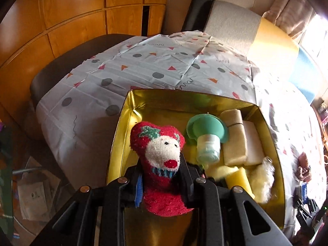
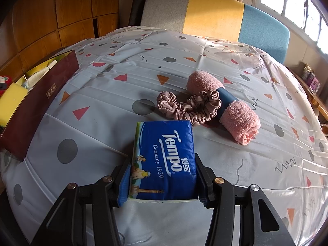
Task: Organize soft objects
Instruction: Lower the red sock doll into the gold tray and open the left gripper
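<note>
My left gripper (image 1: pixel 161 181) is shut on a red fuzzy sock (image 1: pixel 162 157) with a white face, held over the left part of a gold-lined box (image 1: pixel 123 123). The box holds a teal silicone cap piece (image 1: pixel 207 135), tan and white sponges (image 1: pixel 235 141), a yellow sponge (image 1: pixel 239 176) and white fluff (image 1: pixel 262 176). My right gripper (image 2: pixel 162 182) is shut on a blue Tempo tissue pack (image 2: pixel 164 160), low over the tablecloth. A pink scrunchie (image 2: pixel 188 106) and a rolled pink towel (image 2: pixel 225 104) with a blue band lie beyond it.
The box shows in the right wrist view as a dark red box (image 2: pixel 37 98) at the table's left edge. The patterned tablecloth (image 2: pixel 123 65) covers the table. A grey, yellow and blue sofa back (image 2: pixel 213 14) stands behind. Wooden cabinets (image 1: pixel 71 20) are at left.
</note>
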`<state>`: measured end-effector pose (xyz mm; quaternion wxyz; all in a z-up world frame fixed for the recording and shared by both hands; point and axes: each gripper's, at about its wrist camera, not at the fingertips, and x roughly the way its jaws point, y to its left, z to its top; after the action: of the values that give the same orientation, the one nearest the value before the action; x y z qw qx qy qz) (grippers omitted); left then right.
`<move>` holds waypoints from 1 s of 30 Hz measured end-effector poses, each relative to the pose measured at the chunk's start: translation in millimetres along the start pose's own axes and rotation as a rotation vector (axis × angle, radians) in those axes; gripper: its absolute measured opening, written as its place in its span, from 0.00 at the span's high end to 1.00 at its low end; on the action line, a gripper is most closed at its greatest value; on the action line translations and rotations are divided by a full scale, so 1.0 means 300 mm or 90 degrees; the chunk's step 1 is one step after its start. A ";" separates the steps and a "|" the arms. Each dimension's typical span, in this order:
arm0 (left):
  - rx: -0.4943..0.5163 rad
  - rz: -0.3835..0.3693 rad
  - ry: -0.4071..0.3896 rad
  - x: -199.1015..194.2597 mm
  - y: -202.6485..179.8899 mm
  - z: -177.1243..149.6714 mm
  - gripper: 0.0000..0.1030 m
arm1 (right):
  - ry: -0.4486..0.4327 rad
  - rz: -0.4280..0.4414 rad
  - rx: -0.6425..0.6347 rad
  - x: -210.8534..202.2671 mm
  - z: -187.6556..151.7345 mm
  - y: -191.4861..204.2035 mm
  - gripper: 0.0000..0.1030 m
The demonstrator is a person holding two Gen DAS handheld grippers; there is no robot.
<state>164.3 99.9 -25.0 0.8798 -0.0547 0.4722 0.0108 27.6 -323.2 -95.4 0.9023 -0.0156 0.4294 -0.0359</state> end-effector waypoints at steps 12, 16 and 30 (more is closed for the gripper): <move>0.039 0.029 0.026 0.175 -0.050 0.076 0.58 | -0.001 0.004 0.008 0.001 -0.001 -0.004 0.48; 0.043 0.039 0.018 0.154 -0.049 0.072 0.50 | -0.001 0.004 0.008 0.002 -0.001 -0.004 0.48; -0.019 0.083 -0.102 -0.184 -0.042 -0.168 0.51 | -0.002 -0.007 0.003 0.002 0.000 0.004 0.48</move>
<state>92.9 83.8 -5.7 0.9113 -0.0356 0.4026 0.0793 27.9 -322.1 -95.9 0.9027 -0.0163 0.4280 -0.0418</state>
